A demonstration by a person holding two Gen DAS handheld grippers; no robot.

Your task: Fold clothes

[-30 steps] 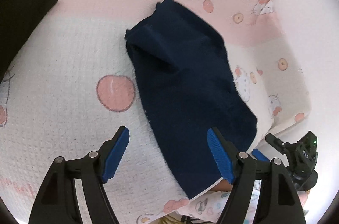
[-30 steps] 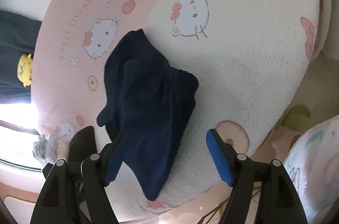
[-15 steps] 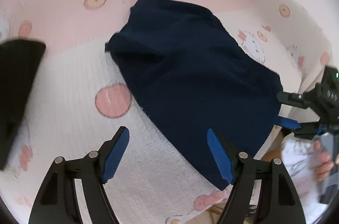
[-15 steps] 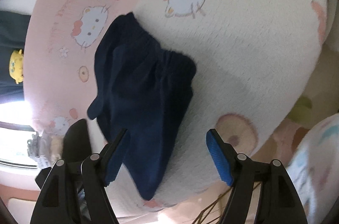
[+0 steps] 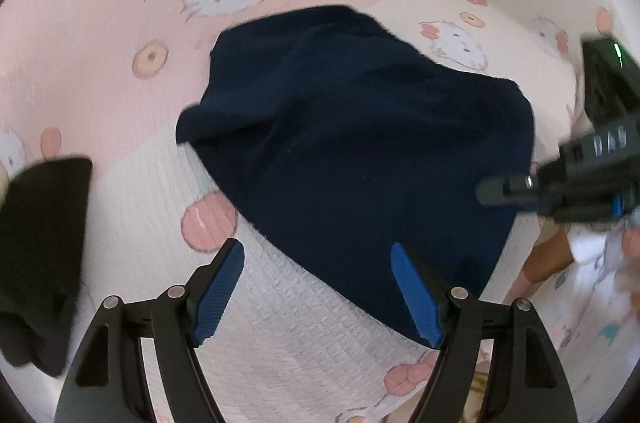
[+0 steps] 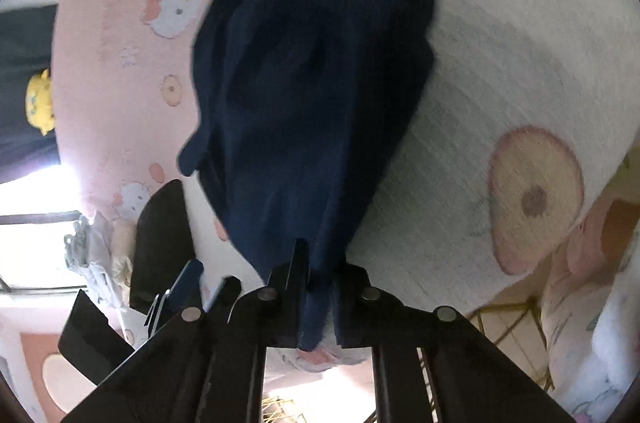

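One rumpled navy garment (image 5: pixel 360 151), right fingers (image 6: pixel 320 287) clamped on hem, left fingers (image 5: pixel 224 287) wide apart.

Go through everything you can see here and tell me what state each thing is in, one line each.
Navy garment: rumpled, lying on the blanket, its near edge pinched by the right gripper.
Right gripper: shut on the navy garment.
Left gripper: open, holding nothing, above the garment's near edge.
Black cloth: lying at the left, untouched.
Cartoon-cat blanket: spread out under both garments.
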